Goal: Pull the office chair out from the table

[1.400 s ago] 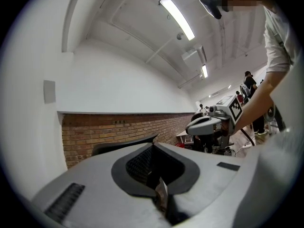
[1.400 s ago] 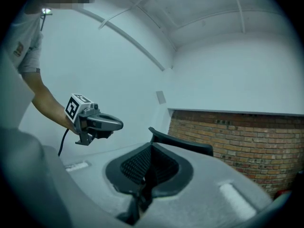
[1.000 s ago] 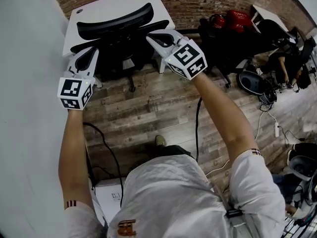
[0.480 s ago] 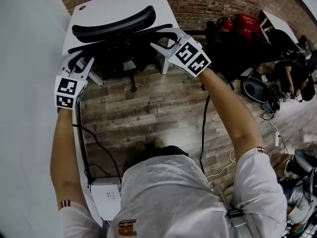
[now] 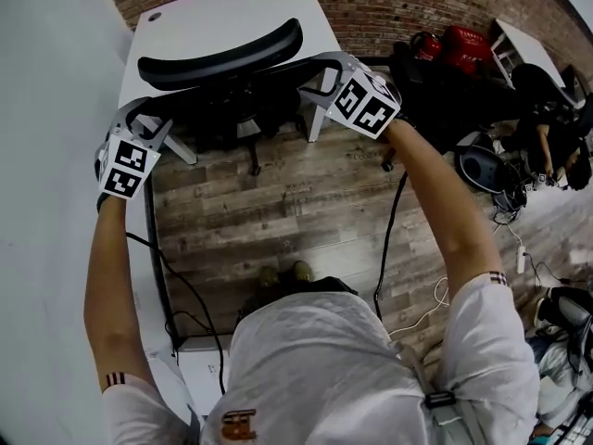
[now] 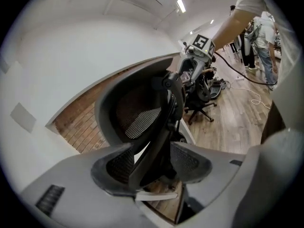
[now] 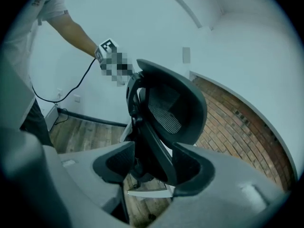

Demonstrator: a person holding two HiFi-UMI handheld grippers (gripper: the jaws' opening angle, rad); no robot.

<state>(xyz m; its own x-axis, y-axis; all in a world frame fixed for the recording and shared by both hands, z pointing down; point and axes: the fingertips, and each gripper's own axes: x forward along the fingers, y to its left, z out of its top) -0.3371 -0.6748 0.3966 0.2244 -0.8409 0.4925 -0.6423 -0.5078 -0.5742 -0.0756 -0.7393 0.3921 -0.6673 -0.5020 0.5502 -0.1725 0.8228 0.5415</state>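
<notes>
Office chair tucked at the table: we set left gripper and right gripper astride its backrest for an even pull. Their jaws have just been opening, rim between, unclamped

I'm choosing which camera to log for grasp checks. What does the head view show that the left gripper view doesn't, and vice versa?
Head view only: the marker cube on the left tool, the left forearm and the person's shoes.
Left gripper view only: that tool's jaws from inside. They are apart and have just been opening, with the back frame of the office chair between them, not pressed. It also shows a ceiling light.
Both: the chair, the right tool with jaws likewise just opening around the frame, the brick wall and the wood floor.
</notes>
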